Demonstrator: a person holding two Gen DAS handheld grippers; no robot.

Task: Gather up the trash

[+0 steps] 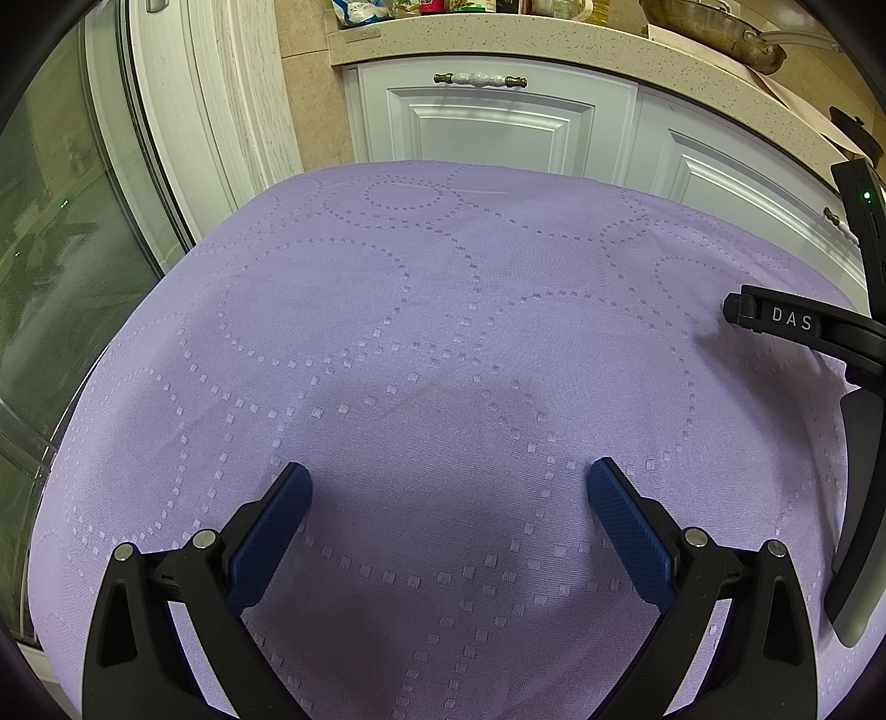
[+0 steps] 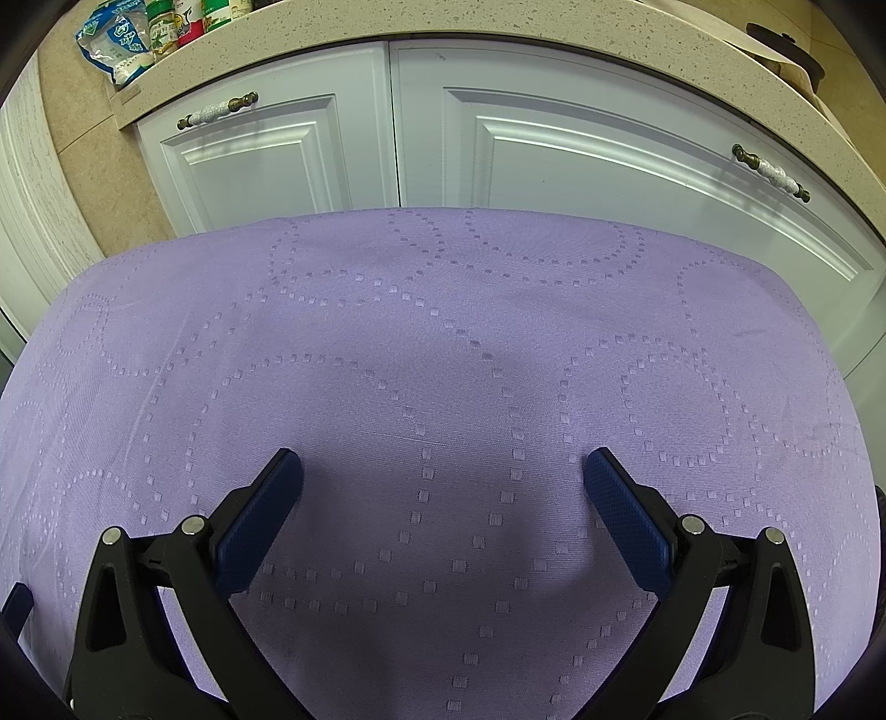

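My left gripper [image 1: 449,471] is open and empty, its blue pads spread wide a little above a purple tablecloth [image 1: 443,332] with dotted ring patterns. My right gripper [image 2: 443,462] is also open and empty above the same cloth [image 2: 443,332]. No trash shows in either view. The right gripper's black body marked "DAS" [image 1: 792,318] shows at the right edge of the left wrist view.
White cabinet doors [image 2: 498,138] with metal handles stand just beyond the table's far edge, under a speckled countertop [image 2: 498,22] holding jars and a bag [image 2: 113,47]. A pan [image 1: 720,33] sits on the counter. A glass door [image 1: 66,221] is at the left.
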